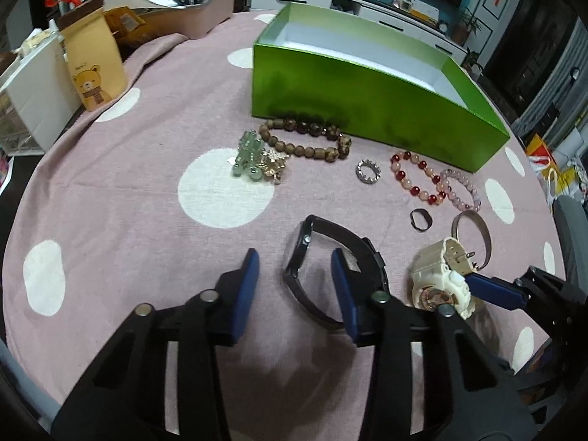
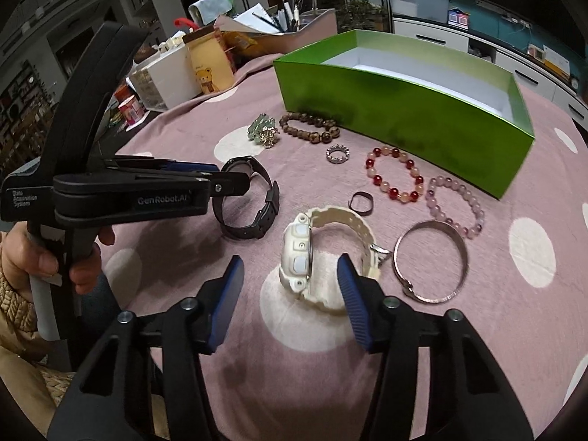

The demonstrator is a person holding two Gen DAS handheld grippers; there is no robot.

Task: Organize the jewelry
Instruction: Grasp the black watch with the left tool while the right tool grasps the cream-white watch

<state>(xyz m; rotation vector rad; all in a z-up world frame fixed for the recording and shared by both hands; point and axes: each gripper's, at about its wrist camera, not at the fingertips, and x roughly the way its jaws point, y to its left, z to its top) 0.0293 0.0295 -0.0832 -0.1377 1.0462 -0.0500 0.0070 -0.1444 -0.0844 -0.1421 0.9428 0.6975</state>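
Observation:
A black watch [image 1: 298, 253] stands on its side on the pink dotted cloth. My left gripper [image 1: 296, 270] straddles its face, with the right finger [image 1: 343, 275] inside the strap loop and the left finger clear of the case. A white watch [image 2: 297, 253] stands the same way to its right. My right gripper [image 2: 290, 275] straddles that face too, one finger in the loop, with gaps at both pads. An open green box [image 1: 367, 92] with a white inside stands behind. Nothing shows on the part of its floor that I can see.
Between watches and box lie a brown bead bracelet [image 1: 305, 139], a green bead piece [image 1: 248, 158], a silver ring [image 1: 367, 171], a red-pink bracelet [image 1: 417, 176], a lilac bracelet [image 1: 461, 191], a dark ring [image 1: 420, 220] and a metal bangle [image 2: 430, 261]. A bear bag [image 1: 95, 66] stands far left.

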